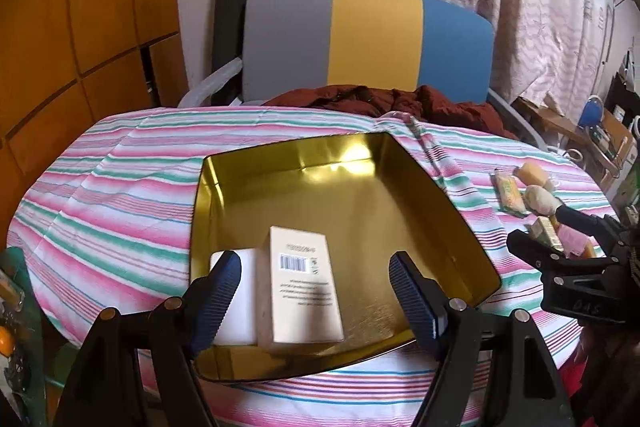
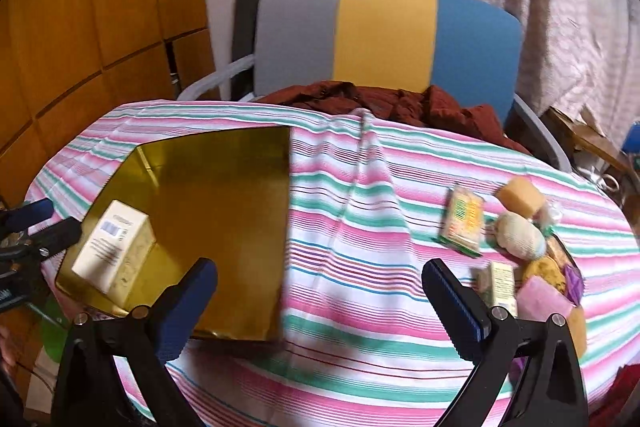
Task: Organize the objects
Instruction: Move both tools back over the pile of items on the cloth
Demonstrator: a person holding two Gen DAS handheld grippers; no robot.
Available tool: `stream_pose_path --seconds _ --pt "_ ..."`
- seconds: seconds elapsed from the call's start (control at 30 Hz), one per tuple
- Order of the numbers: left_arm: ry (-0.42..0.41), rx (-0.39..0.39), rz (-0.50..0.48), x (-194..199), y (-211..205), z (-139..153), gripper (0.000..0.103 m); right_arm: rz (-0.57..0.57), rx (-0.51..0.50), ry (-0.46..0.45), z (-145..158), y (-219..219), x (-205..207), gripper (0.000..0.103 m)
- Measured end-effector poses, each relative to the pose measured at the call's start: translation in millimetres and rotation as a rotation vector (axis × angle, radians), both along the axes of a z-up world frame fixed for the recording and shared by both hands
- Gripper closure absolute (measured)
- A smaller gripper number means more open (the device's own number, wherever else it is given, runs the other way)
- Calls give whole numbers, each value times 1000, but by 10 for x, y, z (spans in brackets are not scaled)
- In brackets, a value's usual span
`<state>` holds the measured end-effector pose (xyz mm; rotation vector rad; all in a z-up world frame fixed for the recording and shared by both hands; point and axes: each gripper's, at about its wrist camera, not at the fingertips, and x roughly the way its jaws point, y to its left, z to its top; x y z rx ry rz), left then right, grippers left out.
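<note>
The left gripper (image 1: 316, 291) hovers over the near edge of the gold tin (image 1: 420, 227), its fingers (image 1: 224, 291) spread wide and holding nothing. Between the fingers, inside the tin toward 7 o'clock, lies a cream carton (image 1: 304, 291) with a barcode face up; a white block (image 1: 240, 327) lies touching it on its 9 o'clock side. The tin rests on the striped cloth (image 1: 120, 195) covering the desk. The right gripper (image 2: 320, 307) hangs above bare cloth just beside the tin's 3 o'clock edge, fingers (image 2: 456, 311) wide apart and empty. At 3 o'clock of that gripper sits a loose group of items: a green-and-yellow packet (image 2: 462, 219), an orange sponge (image 2: 520, 197), a pale knitted bundle (image 2: 520, 235), a small cream box (image 2: 500, 285) and a pink block (image 2: 544, 297), several of them touching. Behind the desk at 12 o'clock stands a chair (image 2: 384, 31) with a grey, yellow and blue back, and dark red fabric (image 2: 400, 103) is heaped on its seat.
</note>
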<state>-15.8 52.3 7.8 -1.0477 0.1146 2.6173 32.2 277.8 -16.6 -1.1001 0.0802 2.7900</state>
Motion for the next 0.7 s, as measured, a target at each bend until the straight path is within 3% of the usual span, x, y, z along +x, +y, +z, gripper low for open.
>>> stream_pose_path --seconds 0.27,0.43,0.6,0.7 --pt "4 42 -20 -71 151 96 25 -188 -33 8 127 831 287 0" --pt "-16 48 -148 -58 440 124 25 -376 -97 23 213 1605 604 0" --pt "-35 40 -289 49 880 98 25 -609 -348 70 137 2398 999 0" --pt "-43 34 -373 140 1147 82 25 -702 -422 80 -10 2676 1190 0"
